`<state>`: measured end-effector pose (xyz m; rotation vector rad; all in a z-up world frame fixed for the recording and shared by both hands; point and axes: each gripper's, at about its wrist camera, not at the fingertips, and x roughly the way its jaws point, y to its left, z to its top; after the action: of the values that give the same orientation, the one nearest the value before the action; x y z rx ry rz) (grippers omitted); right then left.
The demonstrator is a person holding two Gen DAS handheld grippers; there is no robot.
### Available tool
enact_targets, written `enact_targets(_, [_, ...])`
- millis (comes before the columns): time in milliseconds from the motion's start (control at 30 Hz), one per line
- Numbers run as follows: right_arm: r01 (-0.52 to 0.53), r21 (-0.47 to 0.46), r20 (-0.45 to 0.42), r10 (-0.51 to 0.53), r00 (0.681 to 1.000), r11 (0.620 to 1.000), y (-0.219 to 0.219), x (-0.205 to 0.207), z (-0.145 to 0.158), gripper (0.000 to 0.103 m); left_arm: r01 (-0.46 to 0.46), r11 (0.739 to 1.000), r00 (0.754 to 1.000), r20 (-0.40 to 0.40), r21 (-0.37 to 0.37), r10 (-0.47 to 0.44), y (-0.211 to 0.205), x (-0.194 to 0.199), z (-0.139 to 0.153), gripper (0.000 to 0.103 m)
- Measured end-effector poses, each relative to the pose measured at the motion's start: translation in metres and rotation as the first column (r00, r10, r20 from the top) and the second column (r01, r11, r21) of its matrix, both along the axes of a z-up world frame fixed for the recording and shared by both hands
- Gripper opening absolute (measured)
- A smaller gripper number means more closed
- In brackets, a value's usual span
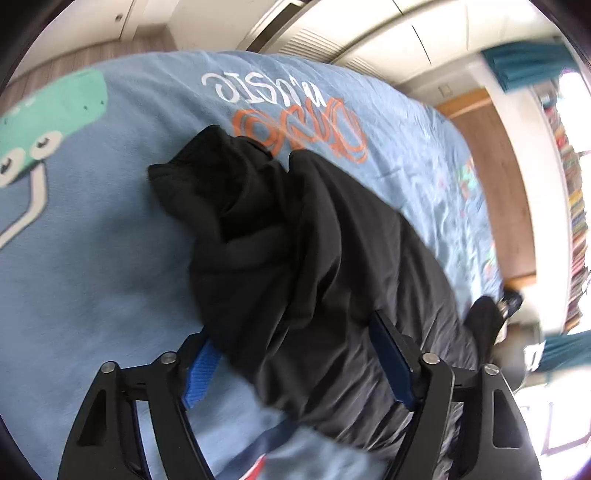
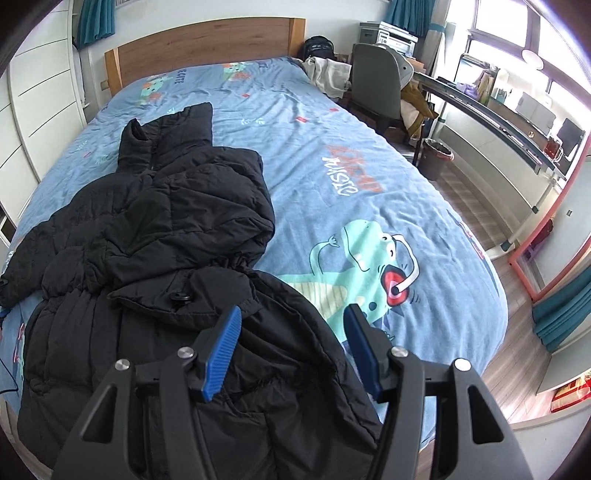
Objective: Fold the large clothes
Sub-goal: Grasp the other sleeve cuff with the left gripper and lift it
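The bulky black quilted jacket lies crumpled at the frame's left on the blue dinosaur-print bedsheet. Both the left gripper and right gripper gape wide, empty; slippery padding risks sliding free when pinched.

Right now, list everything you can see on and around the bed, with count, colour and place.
Padded coat: one, black, crumpled on the bed's near left side.
Bed sheet: one, blue with dinosaur prints, covering the bed.
Headboard: one, wooden, far end.
Chair: one, grey, right of the bed.
Bin: one, dark, on the floor by the desk.
Curtains: teal, at the windows.
Left gripper: blue pads, open around coat fabric.
Right gripper: blue pads, open over the coat's hem.
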<state>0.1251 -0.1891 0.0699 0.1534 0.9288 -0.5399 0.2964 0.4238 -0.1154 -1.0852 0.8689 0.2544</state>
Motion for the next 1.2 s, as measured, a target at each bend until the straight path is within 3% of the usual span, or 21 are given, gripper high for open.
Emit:
enact_targets(67, [0.004, 0.005, -0.004, -0.004, 1.0, 1.0, -0.001, 0.0, -0.003, 0.056, -0.011, 0.999, 1.0, 0.015, -0.033, 0.012, 0.002, 0.004, -0.001, 0.061])
enact_targets(133, [0.01, 0.015, -0.013, -0.01, 1.0, 1.0, -0.002, 0.001, -0.008, 0.056, -0.017, 0.998, 0.999, 0.033, -0.062, 0.019, 0.003, 0.005, -0.001, 0.032])
enact_targets(233, [0.015, 0.023, -0.021, -0.014, 1.0, 1.0, -0.003, 0.001, -0.014, 0.056, -0.023, 0.993, 0.996, 0.08, -0.119, 0.032, 0.007, 0.004, 0.001, 0.016])
enact_targets(300, [0.01, 0.029, -0.022, -0.01, 1.0, 1.0, -0.002, 0.002, -0.018, 0.056, -0.012, 0.993, 0.994, 0.111, -0.114, 0.025, 0.007, 0.001, 0.008, 0.012])
enact_targets(533, [-0.012, 0.044, 0.0, 0.012, 1.0, 0.999, 0.002, 0.0, -0.019, 0.056, 0.054, 0.999, 0.983, 0.176, -0.003, -0.053, -0.008, 0.004, 0.053, 0.008])
enact_targets(767, [0.004, 0.064, 0.063, -0.008, 0.998, 0.998, -0.006, -0.02, -0.01, 0.056, 0.132, 0.983, 0.957, 0.241, 0.131, -0.161, -0.038, 0.013, 0.116, 0.008])
enact_targets(967, [0.026, 0.073, 0.109, -0.034, 0.994, 0.997, -0.02, -0.049, -0.003, 0.056, 0.21, 0.947, 0.913, 0.297, 0.244, -0.279, -0.087, 0.018, 0.174, 0.008])
enact_targets(1200, [0.045, 0.059, 0.148, -0.053, 0.988, 0.997, -0.034, -0.076, 0.001, 0.056, 0.302, 0.895, 0.848, 0.336, 0.329, -0.41, -0.155, 0.023, 0.22, 0.008])
